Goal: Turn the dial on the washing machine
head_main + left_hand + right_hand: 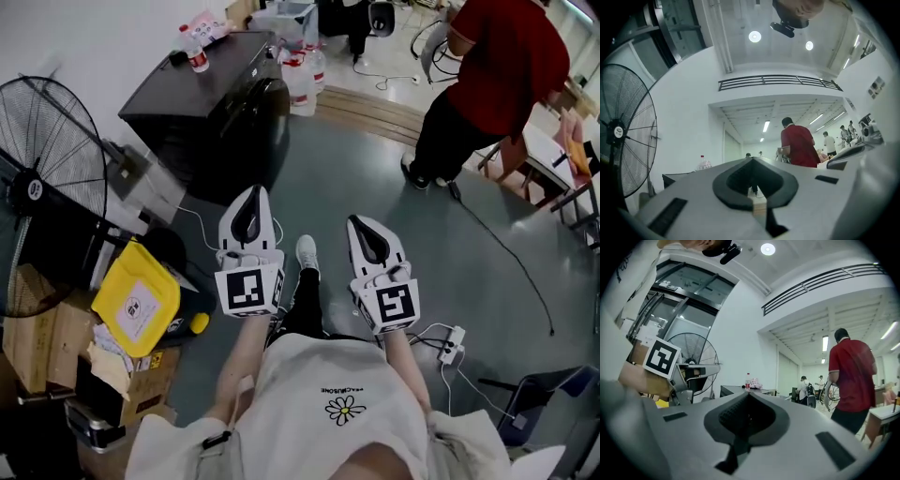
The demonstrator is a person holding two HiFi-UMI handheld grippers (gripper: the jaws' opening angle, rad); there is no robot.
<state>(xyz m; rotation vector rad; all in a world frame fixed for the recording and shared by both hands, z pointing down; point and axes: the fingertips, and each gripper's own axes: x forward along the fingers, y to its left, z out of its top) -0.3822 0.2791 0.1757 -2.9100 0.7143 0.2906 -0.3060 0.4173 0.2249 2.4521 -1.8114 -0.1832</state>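
The washing machine point(211, 103) is a dark box against the wall at the upper left, with a water bottle point(195, 49) on its top; I cannot make out its dial. My left gripper point(251, 194) and right gripper point(361, 223) are held side by side over the grey floor, well short of the machine, tips pointing away from me. Both are shut, with nothing between the jaws. The left gripper view shows the shut left gripper point(752, 160) and the machine's top point(677, 178) low at the left. Beyond the right gripper point(747, 394), the right gripper view shows the machine point(736, 391) far off.
A big standing fan point(52, 178) is at the left, with a yellow lid point(136, 298) and cardboard boxes point(37, 337) below it. A person in a red shirt point(502, 66) stands at the upper right. A power strip point(450, 344) and a cable point(511, 253) lie on the floor. Plastic jugs point(300, 80) stand past the machine.
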